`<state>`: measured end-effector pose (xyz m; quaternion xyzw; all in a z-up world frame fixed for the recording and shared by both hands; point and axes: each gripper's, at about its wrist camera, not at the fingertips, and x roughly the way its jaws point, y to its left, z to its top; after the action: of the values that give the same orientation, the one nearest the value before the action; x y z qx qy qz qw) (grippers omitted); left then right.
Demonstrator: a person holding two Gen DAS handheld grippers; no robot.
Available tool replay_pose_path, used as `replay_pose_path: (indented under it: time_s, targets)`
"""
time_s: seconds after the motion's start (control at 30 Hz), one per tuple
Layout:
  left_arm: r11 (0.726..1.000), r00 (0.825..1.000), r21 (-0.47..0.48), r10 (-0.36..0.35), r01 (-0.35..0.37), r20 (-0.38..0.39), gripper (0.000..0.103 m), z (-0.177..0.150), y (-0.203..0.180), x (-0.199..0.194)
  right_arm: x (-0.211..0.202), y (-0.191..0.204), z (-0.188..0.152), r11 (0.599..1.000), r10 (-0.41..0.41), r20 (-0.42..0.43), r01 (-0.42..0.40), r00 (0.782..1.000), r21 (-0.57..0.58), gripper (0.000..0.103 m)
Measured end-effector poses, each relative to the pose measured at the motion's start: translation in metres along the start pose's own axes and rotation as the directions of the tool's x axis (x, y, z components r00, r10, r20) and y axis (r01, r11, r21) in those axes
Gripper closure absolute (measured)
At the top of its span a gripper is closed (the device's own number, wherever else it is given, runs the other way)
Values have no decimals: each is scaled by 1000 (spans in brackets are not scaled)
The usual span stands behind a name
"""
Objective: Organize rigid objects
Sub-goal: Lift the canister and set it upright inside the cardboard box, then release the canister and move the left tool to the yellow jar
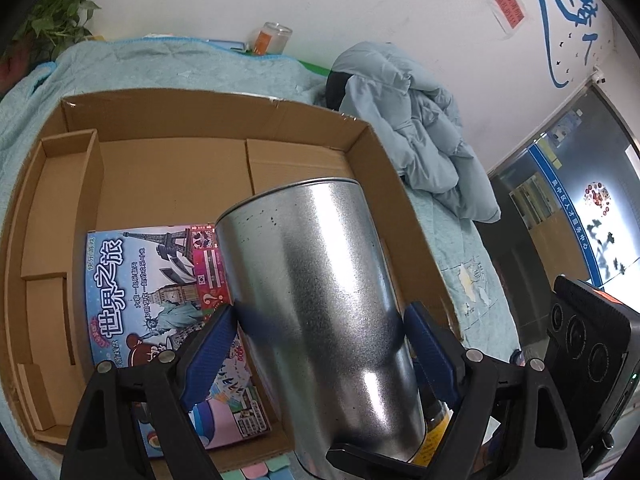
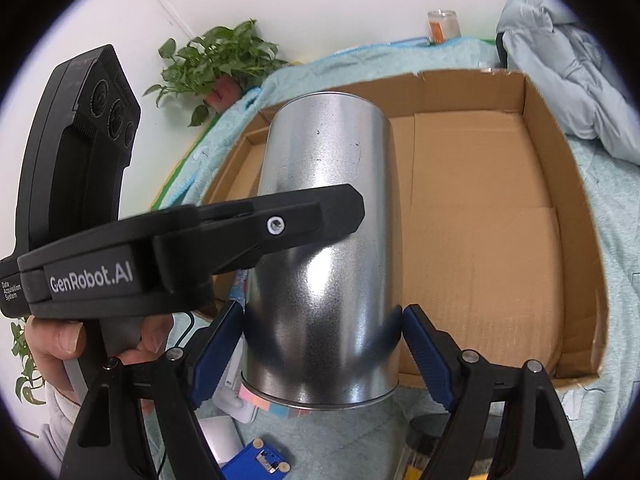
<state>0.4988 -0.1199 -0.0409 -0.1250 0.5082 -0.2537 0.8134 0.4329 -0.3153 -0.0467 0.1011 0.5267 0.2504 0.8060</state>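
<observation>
A tall silver metal can (image 1: 328, 300) is held between both grippers above the near edge of a shallow cardboard box (image 1: 168, 168). My left gripper (image 1: 320, 324) is shut on the can, blue pads against its sides. My right gripper (image 2: 322, 326) is also shut on the can (image 2: 324, 240) near its lower rim. The left gripper's black finger (image 2: 260, 228) crosses the can in the right wrist view. A colourful board game box (image 1: 160, 300) lies flat inside the cardboard box (image 2: 500, 208).
A light blue jacket (image 1: 420, 128) lies right of the box on a teal cloth (image 1: 472, 280). A glass jar (image 1: 272, 38) and a potted plant (image 2: 220, 60) stand at the back. Small items, a blue board (image 2: 256, 460) and a white block, lie near the front.
</observation>
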Motion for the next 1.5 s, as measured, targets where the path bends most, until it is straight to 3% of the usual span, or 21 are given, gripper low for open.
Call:
replay_pose_path:
  time_s: [0.4, 0.67, 0.83, 0.93, 0.97, 1.0, 1.07, 1.1, 1.13, 1.17, 1.2, 1.23, 1.27, 1.3, 1.33, 1.37, 1.4, 1.43, 1.5]
  targets:
    - [999, 994, -24, 23, -26, -111, 21, -4, 23, 63, 42, -30, -4, 982, 52, -103, -32, 993, 188, 21]
    - [1000, 994, -21, 5, -7, -112, 21, -7, 19, 57, 46, -24, -4, 981, -37, -99, 55, 994, 186, 20]
    - [999, 999, 19, 46, -45, -18, 21, -18, 12, 20, 37, -22, -7, 987, -45, -74, 56, 996, 148, 18]
    - [993, 992, 51, 101, -105, 78, 19, -29, 4, -11, 18, -16, -13, 991, -87, -40, 91, 995, 103, 18]
    - [989, 984, 63, 126, -135, 125, 17, -35, 0, -23, 11, -13, -16, 990, -109, -23, 111, 994, 82, 18]
    - [984, 974, 72, 149, -163, 168, 9, -41, -4, -35, 0, -8, -21, 988, -149, 10, 148, 989, 54, 19]
    - [972, 943, 71, 196, -223, 267, 1, -55, -11, -58, -21, -2, -30, 976, -220, 86, 219, 972, 15, 19]
    - [967, 925, 68, 214, -246, 313, 1, -63, -15, -69, -35, 2, -37, 968, -247, 136, 249, 959, -1, 22]
    - [963, 908, 68, 222, -262, 356, 2, -72, -18, -81, -46, 4, -43, 966, -254, 180, 260, 950, -9, 35]
    - [961, 896, 65, 225, -269, 383, 24, -79, -17, -91, -56, 4, -48, 962, -263, 216, 272, 940, -13, 49]
    - [959, 886, 55, 233, -277, 401, 76, -88, -16, -101, -63, 3, -54, 953, -290, 244, 302, 925, -12, 78]
    - [959, 893, 55, 236, -277, 383, 94, -93, -16, -105, -71, 2, -60, 933, -347, 275, 360, 897, 3, 86]
    - [960, 902, 57, 237, -275, 361, 99, -99, -16, -109, -79, -2, -67, 924, -370, 298, 381, 880, 21, 86]
    - [958, 900, 54, 244, -281, 362, 97, -107, -16, -114, -86, -6, -72, 925, -370, 321, 377, 872, 41, 85]
    - [953, 893, 54, 258, -298, 369, 93, -116, -17, -119, -95, -12, -78, 933, -352, 343, 353, 871, 62, 74]
    - [947, 887, 59, 274, -317, 372, 71, -126, -18, -124, -100, -16, -82, 939, -338, 345, 337, 875, 65, 60]
    - [938, 876, 49, 301, -344, 377, 18, -135, -18, -130, -104, -21, -87, 946, -320, 345, 316, 883, 67, 17]
    - [928, 857, 19, 336, -372, 391, 0, -144, -19, -135, -108, -22, -91, 951, -305, 354, 300, 884, 71, 0]
    - [914, 790, -49, 374, -403, 485, 0, -171, -18, -147, -117, -25, -104, 957, -286, 405, 283, 868, 70, 0]
